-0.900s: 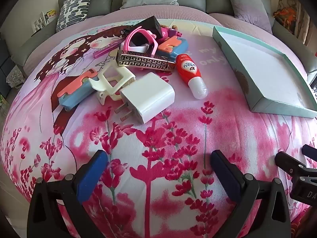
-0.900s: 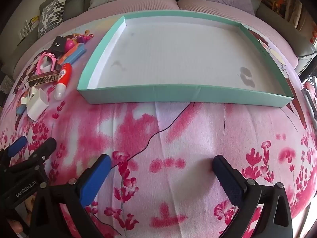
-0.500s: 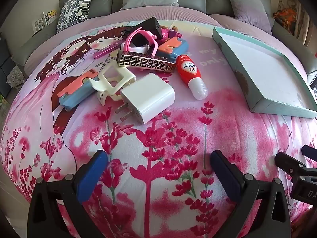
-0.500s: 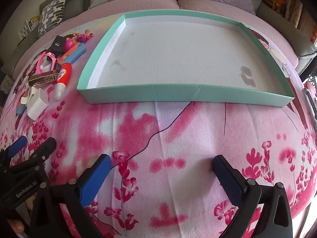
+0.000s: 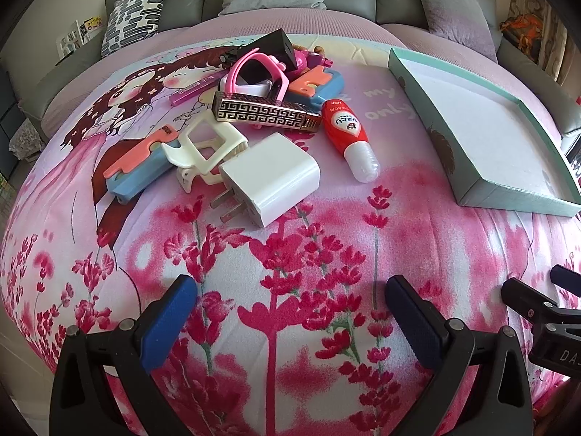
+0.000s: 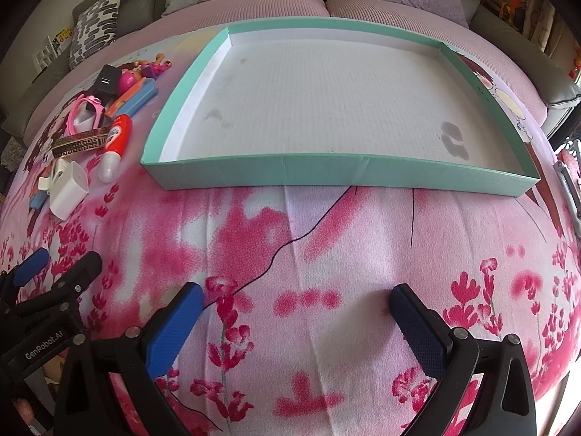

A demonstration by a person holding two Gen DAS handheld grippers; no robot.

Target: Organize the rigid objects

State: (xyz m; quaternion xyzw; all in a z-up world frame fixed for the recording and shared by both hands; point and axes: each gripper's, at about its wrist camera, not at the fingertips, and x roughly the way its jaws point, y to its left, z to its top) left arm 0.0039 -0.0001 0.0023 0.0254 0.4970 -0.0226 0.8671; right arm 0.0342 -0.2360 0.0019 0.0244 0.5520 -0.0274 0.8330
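left gripper point(image 5: 290, 312) low in its frame, jaws spread wide and empty, aimed down at bare floral blanket point(image 5: 276, 254) just short of the pile. right gripper point(image 6: 296, 321) likewise wide and empty, low in its frame, facing the teal tray point(image 6: 326, 174), which fills the upper middle there and holds nothing. probably split that way on purpose: one tool toward the clutter, the other toward the drop-off. clutter bunched in the upper centre of the left view: white charger point(image 5: 270, 178) nearest, prongs toward lower left, touching a cream clip point(image 5: 203, 149); behind them a patterned bar point(image 5: 265, 116), a red bottle point(image 5: 346, 127) lying with its clear cap toward the bottom of the frame, two blue-and-orange cutters point(image 5: 138, 167), a pink watch point(image 5: 254, 76) and a black block point(image 5: 276, 47) at the back. tray apart from the pile, at the right edge of that view. nothing sorted yet; charger looks like the easiest first grab, standing clear at the front with flat sides for wide jaws.
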